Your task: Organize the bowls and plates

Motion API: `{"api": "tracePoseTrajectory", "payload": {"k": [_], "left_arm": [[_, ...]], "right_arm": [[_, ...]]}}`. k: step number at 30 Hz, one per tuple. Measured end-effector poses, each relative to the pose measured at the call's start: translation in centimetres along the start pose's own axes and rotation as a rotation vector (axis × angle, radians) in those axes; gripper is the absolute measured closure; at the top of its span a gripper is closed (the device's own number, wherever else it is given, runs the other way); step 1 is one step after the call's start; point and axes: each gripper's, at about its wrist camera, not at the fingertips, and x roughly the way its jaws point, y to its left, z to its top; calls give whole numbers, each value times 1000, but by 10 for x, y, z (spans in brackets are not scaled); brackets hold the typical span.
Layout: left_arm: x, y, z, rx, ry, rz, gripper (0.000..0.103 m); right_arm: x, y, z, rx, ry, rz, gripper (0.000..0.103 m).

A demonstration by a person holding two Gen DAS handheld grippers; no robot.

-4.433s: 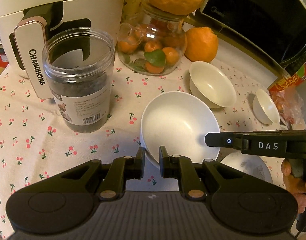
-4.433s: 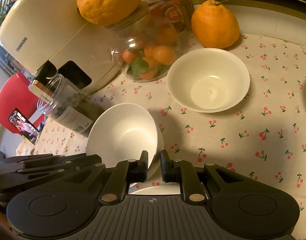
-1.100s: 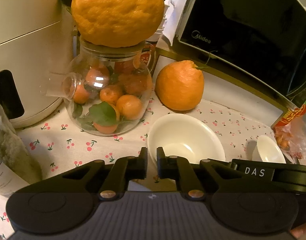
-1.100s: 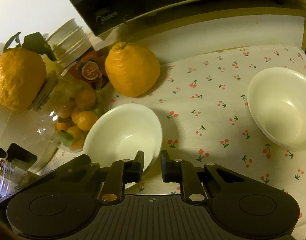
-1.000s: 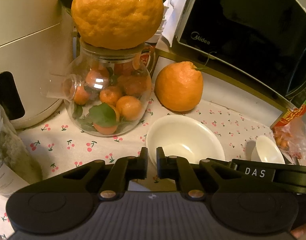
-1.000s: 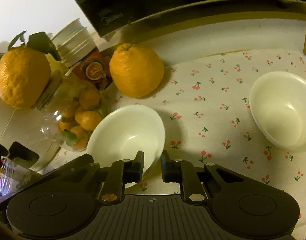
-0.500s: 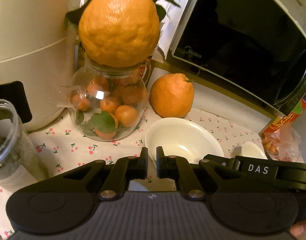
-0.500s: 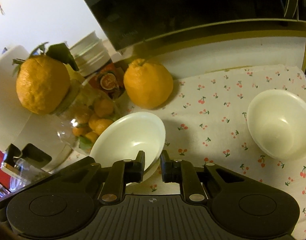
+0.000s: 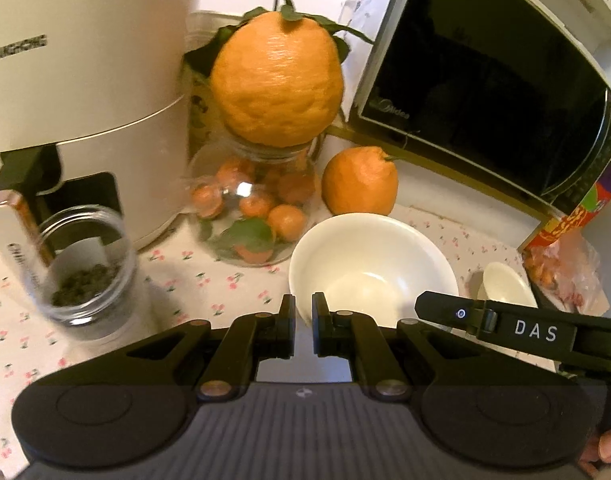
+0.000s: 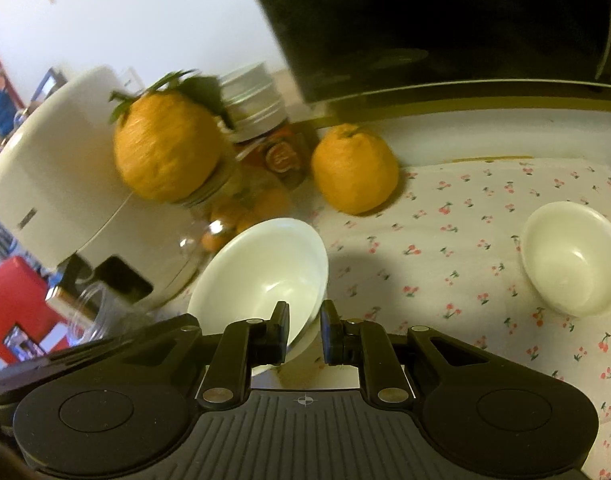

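Note:
A large white bowl (image 9: 369, 264) sits nested in another white bowl in front of both grippers; it also shows in the right wrist view (image 10: 265, 268). My left gripper (image 9: 303, 320) is shut on the near rim of this bowl stack. My right gripper (image 10: 304, 330) has its jaws a little apart around the stack's rim at the right side. A smaller white bowl (image 10: 573, 258) stands alone on the cherry-print cloth to the right; in the left wrist view it (image 9: 505, 284) is partly hidden behind the right gripper's body.
A glass jar of small oranges (image 9: 253, 212) with a big orange (image 9: 277, 80) on top stands behind the bowls. A loose orange (image 9: 359, 180), a microwave (image 9: 485, 76), a white appliance (image 9: 81, 60) and an open plastic jar (image 9: 85, 264) surround them. A snack bag (image 9: 561, 264) lies at right.
Both grippers have pulled back and up from the table. The right gripper's jaws have parted slightly around the rim. The bowls now appear stacked, where 4.4 s ago they stood apart.

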Motion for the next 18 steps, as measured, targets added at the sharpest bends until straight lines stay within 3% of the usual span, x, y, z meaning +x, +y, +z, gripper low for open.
{"api": "tracePoseTrajectory", "payload": {"k": [18], "left_arm": [[-20, 30, -17, 61, 116, 53, 96]], "right_arm": [[0, 51, -34, -152, 99, 19, 86]]}}
